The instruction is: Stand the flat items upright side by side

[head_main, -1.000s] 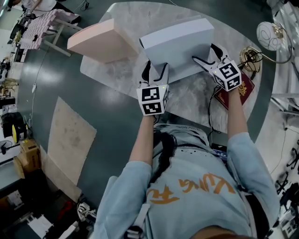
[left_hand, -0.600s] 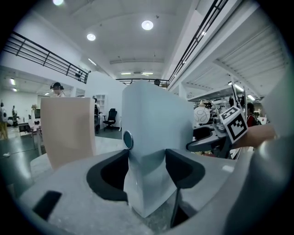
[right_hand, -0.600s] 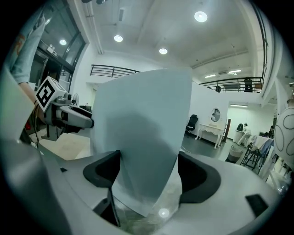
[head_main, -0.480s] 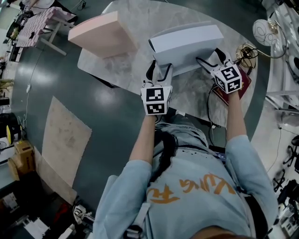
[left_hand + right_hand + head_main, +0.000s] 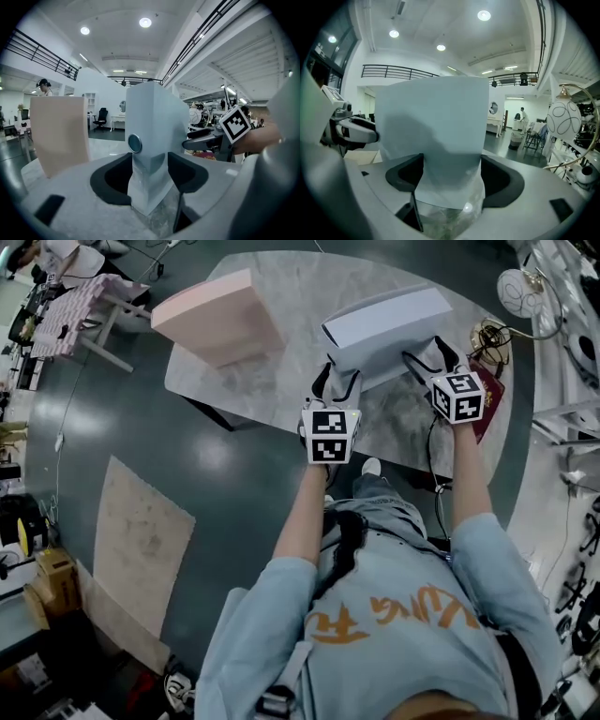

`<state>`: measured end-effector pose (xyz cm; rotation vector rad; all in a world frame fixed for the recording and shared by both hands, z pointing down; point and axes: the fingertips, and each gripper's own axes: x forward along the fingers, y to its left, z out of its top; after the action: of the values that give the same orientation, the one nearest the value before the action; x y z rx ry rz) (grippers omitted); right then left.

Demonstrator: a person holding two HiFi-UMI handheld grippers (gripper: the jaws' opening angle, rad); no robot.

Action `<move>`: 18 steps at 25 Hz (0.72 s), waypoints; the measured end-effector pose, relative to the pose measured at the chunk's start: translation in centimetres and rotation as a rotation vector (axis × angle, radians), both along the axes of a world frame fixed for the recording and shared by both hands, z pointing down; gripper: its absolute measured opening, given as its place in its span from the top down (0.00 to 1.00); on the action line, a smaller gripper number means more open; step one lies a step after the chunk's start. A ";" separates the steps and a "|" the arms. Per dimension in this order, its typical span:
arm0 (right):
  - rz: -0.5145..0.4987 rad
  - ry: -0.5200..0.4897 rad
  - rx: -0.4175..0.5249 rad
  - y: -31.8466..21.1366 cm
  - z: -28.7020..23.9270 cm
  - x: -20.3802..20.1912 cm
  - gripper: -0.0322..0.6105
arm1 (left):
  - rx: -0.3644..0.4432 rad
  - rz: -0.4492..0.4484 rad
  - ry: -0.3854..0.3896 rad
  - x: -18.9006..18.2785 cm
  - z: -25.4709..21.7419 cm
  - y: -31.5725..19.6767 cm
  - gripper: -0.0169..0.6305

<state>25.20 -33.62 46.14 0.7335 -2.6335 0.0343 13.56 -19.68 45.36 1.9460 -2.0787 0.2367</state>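
Grey slab [image 5: 389,326]: standing on edge on marble table [image 5: 300,282], apart from the upright pink slab [image 5: 214,315] on its left. I am clamping its near corner in left gripper [image 5: 337,382], whose jaws have just been closing on it. I am gripping its other end in right gripper [image 5: 427,354], jaws spread wide.

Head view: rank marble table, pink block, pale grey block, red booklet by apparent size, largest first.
1. marble table: clearly the largest.
2. pink block and pale grey block: they look about alike, so not ranked against each other.
3. red booklet: smallest, though only partly visible.
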 end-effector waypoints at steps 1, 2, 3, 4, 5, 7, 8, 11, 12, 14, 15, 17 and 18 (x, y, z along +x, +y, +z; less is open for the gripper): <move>0.027 0.005 0.001 0.3 -0.2 0.2 0.36 | 0.006 0.011 0.006 0.0 -0.2 0.1 0.59; 0.054 0.007 0.003 0.6 -0.5 0.4 0.37 | 0.014 0.020 0.013 0.0 -0.4 0.3 0.59; 0.079 0.003 0.004 1.0 -0.8 0.5 0.37 | 0.020 0.029 0.020 0.0 -0.7 0.5 0.59; 0.100 -0.005 0.000 1.3 -1.0 0.6 0.37 | 0.027 0.037 0.024 0.0 -0.9 0.7 0.59; 0.120 -0.013 -0.004 1.7 -1.3 0.7 0.37 | 0.034 0.044 0.028 0.1 -1.2 0.9 0.59; 0.153 -0.022 -0.008 2.6 -1.8 1.0 0.38 | 0.048 0.055 0.033 0.1 -1.8 1.4 0.60; 0.168 -0.029 -0.009 3.0 -2.1 1.1 0.39 | 0.056 0.059 0.036 0.1 -2.1 1.7 0.60; 0.212 -0.085 -0.009 4.6 -3.5 1.4 0.44 | 0.090 0.064 0.049 -0.1 -3.3 2.7 0.61; 0.224 -0.111 -0.009 5.2 -4.0 1.4 0.45 | 0.107 0.062 0.053 -0.3 -3.8 3.0 0.62; 0.240 -0.163 -0.004 6.6 -5.2 1.3 0.53 | 0.145 0.057 0.059 -0.6 -5.1 3.6 0.63; 0.244 -0.185 0.000 7.4 -5.8 1.2 0.56 | 0.162 0.055 0.061 -0.9 -5.8 4.0 0.64; 0.252 -0.225 0.010 8.9 -7.0 0.9 0.60 | 0.195 0.049 0.063 -1.4 -7.0 5.0 0.67; 0.258 -0.247 0.014 9.7 -7.5 0.8 0.62 | 0.211 0.045 0.063 -1.7 -7.6 5.5 0.69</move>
<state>26.03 -23.92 38.60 1.1349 -2.7509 0.1907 11.83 -14.20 37.76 2.0910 -2.0941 -0.0367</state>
